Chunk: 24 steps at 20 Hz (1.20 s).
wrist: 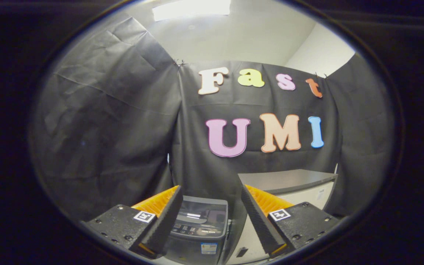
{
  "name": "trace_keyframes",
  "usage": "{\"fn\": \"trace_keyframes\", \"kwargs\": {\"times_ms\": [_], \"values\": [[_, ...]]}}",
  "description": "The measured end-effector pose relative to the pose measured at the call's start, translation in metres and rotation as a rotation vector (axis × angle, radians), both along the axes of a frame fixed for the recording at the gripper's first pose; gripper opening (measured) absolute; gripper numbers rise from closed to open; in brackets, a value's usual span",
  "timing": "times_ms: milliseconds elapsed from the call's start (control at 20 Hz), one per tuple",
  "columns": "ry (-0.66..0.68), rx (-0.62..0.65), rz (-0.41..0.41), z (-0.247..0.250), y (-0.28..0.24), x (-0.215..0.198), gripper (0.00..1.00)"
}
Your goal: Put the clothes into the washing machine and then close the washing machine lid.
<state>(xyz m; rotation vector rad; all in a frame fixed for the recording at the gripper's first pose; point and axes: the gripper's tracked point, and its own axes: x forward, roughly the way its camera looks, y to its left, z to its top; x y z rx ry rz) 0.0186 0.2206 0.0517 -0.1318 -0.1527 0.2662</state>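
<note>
Jaws wide apart, holding nothing; small grey top-loading washing machine just ahead, glass lid seemingly down; no clothes seen.

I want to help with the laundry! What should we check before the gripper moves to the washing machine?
1. Gripper open, nothing in the jaws: ok.
2. Washing machine seen ahead, between the jaws: ok.
3. Machine lid up for loading: not ok, it looks shut.
4. Clothes found: cannot tell.
5. White cabinet beside the machine stays clear of the path: ok.
</note>
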Motion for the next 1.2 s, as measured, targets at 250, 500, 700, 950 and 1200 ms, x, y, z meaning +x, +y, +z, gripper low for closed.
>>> {"fn": "trace_keyframes", "kwargs": {"times_ms": [250, 500, 700, 950, 1200], "values": [[0.019, 0.003, 0.033, -0.001, -0.017, 0.0, 0.97], [0.044, 0.088, 0.031, -0.001, -0.04, 0.007, 0.96], [0.094, 0.155, -0.027, -0.002, -0.058, 0.028, 0.96], [0.084, 0.136, -0.062, -0.002, -0.065, 0.036, 0.97], [0.064, 0.104, -0.123, -0.007, -0.075, 0.046, 0.97]]}}
